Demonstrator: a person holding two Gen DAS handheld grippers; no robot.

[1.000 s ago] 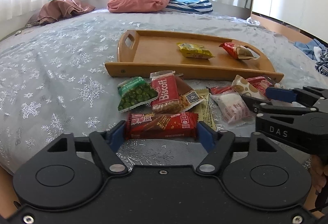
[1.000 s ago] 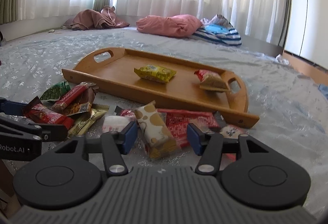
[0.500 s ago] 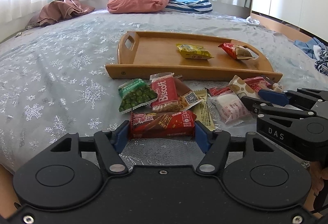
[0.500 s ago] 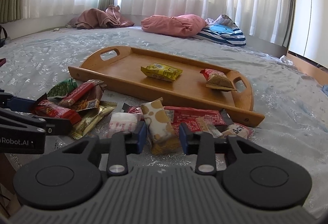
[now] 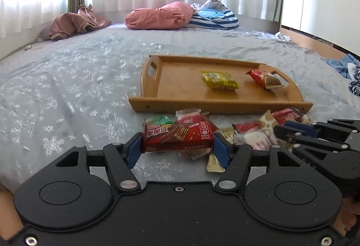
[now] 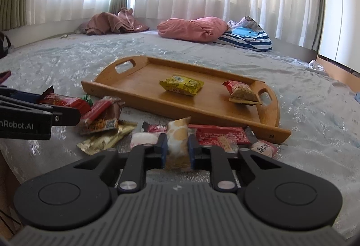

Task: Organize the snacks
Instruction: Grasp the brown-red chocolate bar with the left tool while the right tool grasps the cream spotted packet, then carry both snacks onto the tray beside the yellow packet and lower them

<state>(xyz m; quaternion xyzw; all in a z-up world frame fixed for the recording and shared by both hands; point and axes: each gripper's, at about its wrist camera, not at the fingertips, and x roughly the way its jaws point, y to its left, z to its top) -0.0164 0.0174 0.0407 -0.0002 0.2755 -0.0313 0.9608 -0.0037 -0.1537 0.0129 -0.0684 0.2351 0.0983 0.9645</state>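
My left gripper (image 5: 177,147) is shut on a long red chocolate wafer bar (image 5: 177,136) and holds it above the bed cover. My right gripper (image 6: 177,149) is shut on a cream packet with brown spots (image 6: 177,140). A wooden tray (image 5: 180,85) lies beyond the snack pile; in the right wrist view it shows too (image 6: 139,86). A yellow packet (image 5: 219,80) and a red-and-tan packet (image 5: 264,79) lie in it. Loose snacks (image 6: 103,122) lie in front of the tray.
The snacks and tray lie on a bed with a pale blue snowflake cover (image 5: 67,92). Pink and striped pillows (image 5: 180,15) and a brown cloth (image 5: 72,23) lie at the far edge by curtains. A wooden bed edge (image 5: 315,43) runs at right.
My left gripper lifted the red wafer bar off the cover. My right gripper closed from open around the spotted packet to shut on it.
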